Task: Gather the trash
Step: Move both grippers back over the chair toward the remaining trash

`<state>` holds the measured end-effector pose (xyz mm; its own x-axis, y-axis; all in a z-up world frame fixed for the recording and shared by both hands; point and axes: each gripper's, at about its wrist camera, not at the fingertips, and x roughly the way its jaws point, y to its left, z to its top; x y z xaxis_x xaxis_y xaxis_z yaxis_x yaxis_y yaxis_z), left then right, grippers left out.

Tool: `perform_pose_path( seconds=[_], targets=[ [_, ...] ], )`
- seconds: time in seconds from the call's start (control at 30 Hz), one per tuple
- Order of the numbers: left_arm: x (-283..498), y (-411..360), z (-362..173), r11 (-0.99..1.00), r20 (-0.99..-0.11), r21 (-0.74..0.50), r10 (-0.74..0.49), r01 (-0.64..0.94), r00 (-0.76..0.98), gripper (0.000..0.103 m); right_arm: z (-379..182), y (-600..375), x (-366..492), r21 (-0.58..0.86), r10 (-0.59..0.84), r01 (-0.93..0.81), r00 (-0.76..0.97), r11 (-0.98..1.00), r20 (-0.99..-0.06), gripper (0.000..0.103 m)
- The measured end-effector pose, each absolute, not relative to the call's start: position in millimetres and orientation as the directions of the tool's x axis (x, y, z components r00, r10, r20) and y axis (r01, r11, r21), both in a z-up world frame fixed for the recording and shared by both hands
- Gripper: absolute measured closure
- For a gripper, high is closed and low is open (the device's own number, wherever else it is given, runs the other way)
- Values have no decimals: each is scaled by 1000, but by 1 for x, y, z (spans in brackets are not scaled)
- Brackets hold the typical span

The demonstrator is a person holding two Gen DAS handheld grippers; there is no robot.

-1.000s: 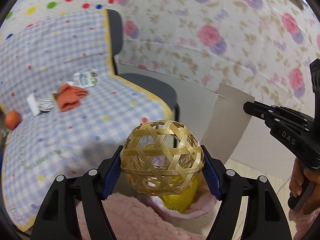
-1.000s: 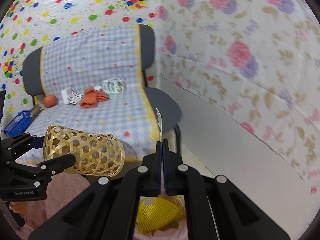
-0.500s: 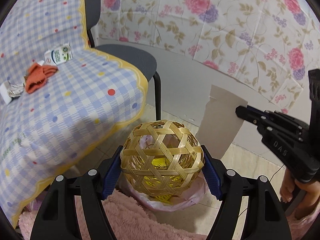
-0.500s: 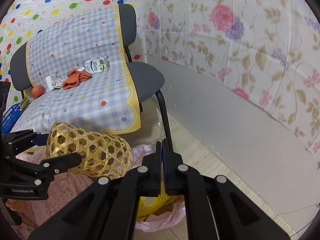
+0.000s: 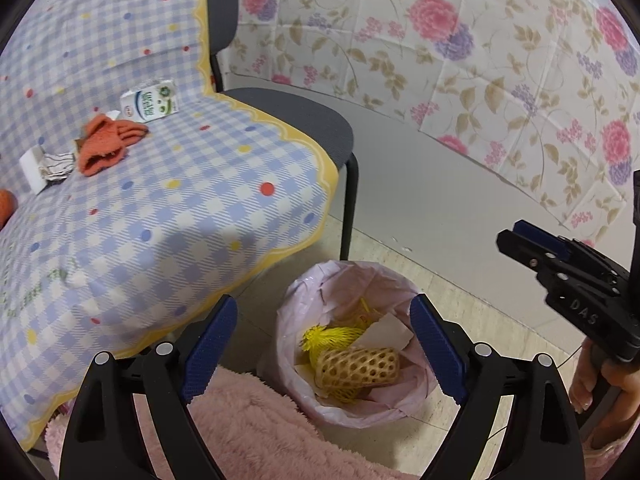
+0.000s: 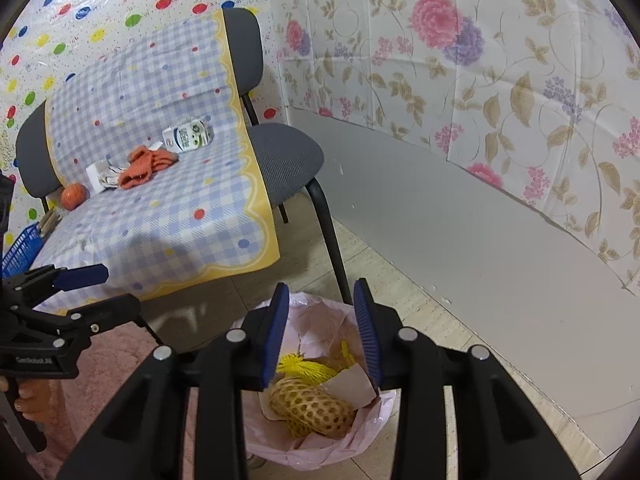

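Both tools hang over the pink-lined bin; the left tool and right tool are opening with nothing between them. Below lies the woven bamboo basket, light, springy, crushable. The milk carton beyond looks light: grip its flat sides

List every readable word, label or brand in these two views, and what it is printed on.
"DAS": on the right gripper body, left wrist view.
Left gripper body: small white lettering, too blurred to read.
Milk carton: green print and logo, unreadable.
Checked cloth: faint green writing near its edge, unreadable.
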<state>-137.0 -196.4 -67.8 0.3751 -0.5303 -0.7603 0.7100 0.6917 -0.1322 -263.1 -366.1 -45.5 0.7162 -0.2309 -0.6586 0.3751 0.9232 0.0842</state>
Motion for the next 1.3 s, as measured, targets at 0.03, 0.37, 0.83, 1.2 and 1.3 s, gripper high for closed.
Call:
perform_pose_path(
  seconds=[0.03,0.37,0.83,1.2,1.3],
  targets=[
    [-137,-192,-64,699,-757,-125,-526,704,388,16,-42,-365,-263,84,-230,372,719,925,-656,69],
    [-126,-134,-15,804,-691,-28,-445,595,569,16,6,-330,-243,92,-161,266,787,960,-596,69],
    [-69,-33,20,939,-670,5,-252,344,698,16,24,-267,-154,82,-1,65,794,995,-608,67],
    [-26,27,59,982,-608,58,-107,178,787,16,36,-234,-85,83,91,-51,795,995,-600,59],
    [-14,36,72,986,-579,80,-73,146,812,16,39,-229,-64,87,113,-76,792,993,-600,59]
  ],
)
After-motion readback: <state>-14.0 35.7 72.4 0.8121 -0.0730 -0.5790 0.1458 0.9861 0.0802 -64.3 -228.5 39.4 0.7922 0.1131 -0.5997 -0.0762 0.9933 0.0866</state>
